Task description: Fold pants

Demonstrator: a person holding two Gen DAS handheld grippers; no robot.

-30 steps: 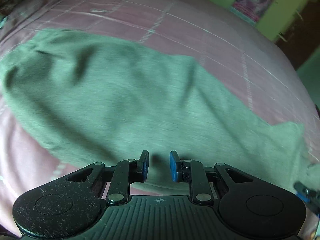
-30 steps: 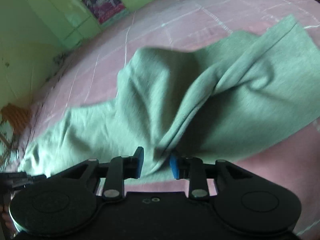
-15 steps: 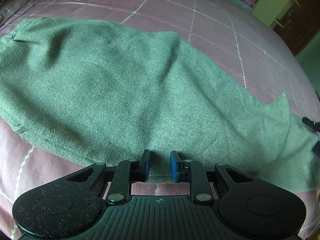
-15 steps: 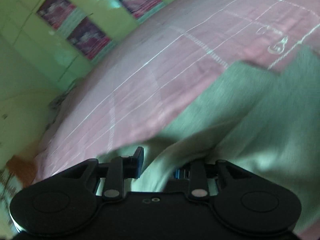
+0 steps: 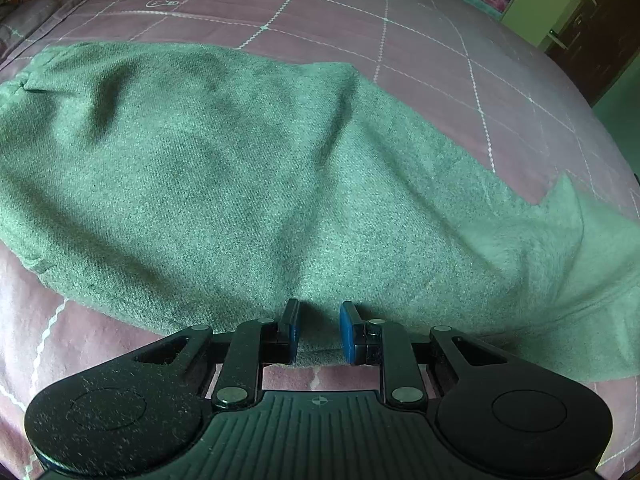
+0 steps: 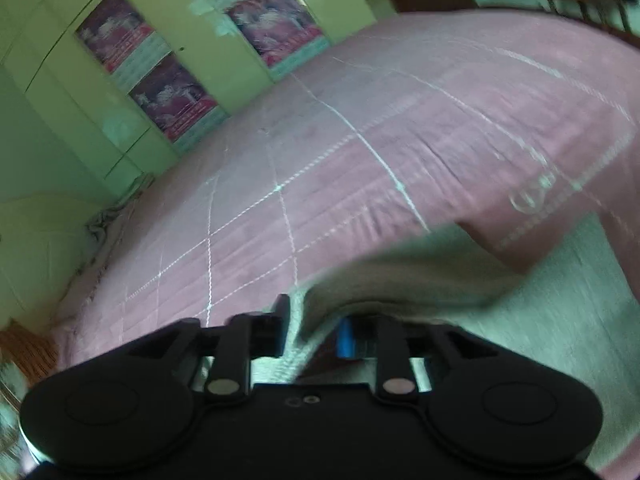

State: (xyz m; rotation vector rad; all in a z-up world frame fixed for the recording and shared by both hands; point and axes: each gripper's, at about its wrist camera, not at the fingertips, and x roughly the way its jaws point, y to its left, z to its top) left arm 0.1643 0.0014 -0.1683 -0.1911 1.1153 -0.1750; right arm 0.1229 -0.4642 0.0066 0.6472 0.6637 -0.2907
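The left tongs (image 5: 319, 330), black with blue pads, pinch the near hem of the grey-green knit pants (image 5: 240, 184), their jaws drawn close on a small tuck of cloth. Ahead of them the pants lie spread flat across a bed with a pink quilted bedspread stitched in white diamonds (image 5: 420, 40), one end reaching far to their left, the other running off to their right, where a pointed flap (image 5: 564, 200) juts from the far edge. Bare bedspread shows beyond the pants on the far side and in a narrow strip beneath the tongs. A small white embroidered motif (image 5: 162, 3) sits far ahead to the left; it cannot be read.

The right tongs (image 6: 312, 330) are closing on a raised fold of the same pants (image 6: 400, 276), the cloth between the jaws and draped over the right pad; the view is blurred. Past the fold, open bedspread (image 6: 320, 168) stretches ahead to a yellow-green cupboard wall (image 6: 60, 92) carrying pink-and-purple posters (image 6: 276, 24), their print too blurred to read.
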